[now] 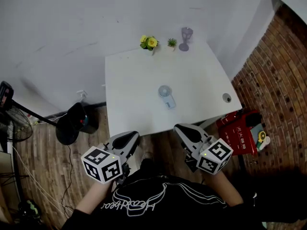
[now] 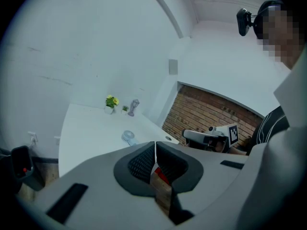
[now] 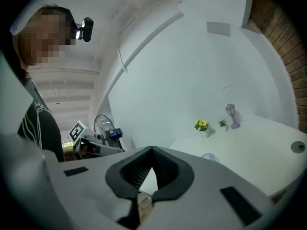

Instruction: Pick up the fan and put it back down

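Note:
A small pale blue hand fan lies flat near the middle of the white table; it also shows small in the left gripper view and, partly hidden behind the jaws, in the right gripper view. My left gripper hovers just off the table's near edge, left of the fan, jaws closed together with nothing between them. My right gripper hangs at the same edge to the right, also shut and empty. Both are well short of the fan.
At the table's far edge stand a pot of yellow flowers, a tiny green plant and a purple lantern figure. A cable hole sits at the right edge. A red box, brick wall and floor fan flank the table.

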Action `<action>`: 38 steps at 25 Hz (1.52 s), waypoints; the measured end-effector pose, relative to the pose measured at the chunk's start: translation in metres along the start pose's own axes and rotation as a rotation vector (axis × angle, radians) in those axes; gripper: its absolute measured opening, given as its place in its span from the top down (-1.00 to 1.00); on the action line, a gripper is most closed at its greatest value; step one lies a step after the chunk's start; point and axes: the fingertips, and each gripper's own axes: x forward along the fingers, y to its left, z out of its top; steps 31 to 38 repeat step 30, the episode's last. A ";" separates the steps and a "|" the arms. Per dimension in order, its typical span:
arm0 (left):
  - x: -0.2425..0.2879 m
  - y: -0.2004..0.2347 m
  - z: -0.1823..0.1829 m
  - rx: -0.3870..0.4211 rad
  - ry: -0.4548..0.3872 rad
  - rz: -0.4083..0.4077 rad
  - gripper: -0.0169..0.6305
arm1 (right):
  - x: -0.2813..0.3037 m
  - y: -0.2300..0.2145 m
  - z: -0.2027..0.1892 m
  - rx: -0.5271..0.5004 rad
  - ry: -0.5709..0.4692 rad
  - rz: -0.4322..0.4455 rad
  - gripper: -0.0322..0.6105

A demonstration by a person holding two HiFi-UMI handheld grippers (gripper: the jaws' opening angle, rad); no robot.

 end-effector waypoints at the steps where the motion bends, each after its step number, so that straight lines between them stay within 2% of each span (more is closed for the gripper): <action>1: -0.004 -0.007 -0.003 -0.001 -0.007 -0.008 0.84 | -0.004 0.008 -0.002 -0.003 0.004 0.015 0.89; 5: -0.016 -0.031 -0.013 0.007 -0.035 -0.030 0.84 | -0.021 0.029 -0.004 -0.026 0.021 0.046 0.90; 13: -0.024 -0.055 -0.015 0.031 -0.057 -0.054 0.84 | -0.043 0.043 -0.006 -0.035 0.024 0.043 0.90; 24: -0.021 -0.064 -0.016 0.051 -0.031 -0.053 0.84 | -0.053 0.041 -0.010 -0.060 0.039 0.024 0.89; 38: -0.019 -0.073 -0.018 0.061 -0.023 -0.052 0.84 | -0.061 0.046 -0.007 -0.064 0.018 0.044 0.89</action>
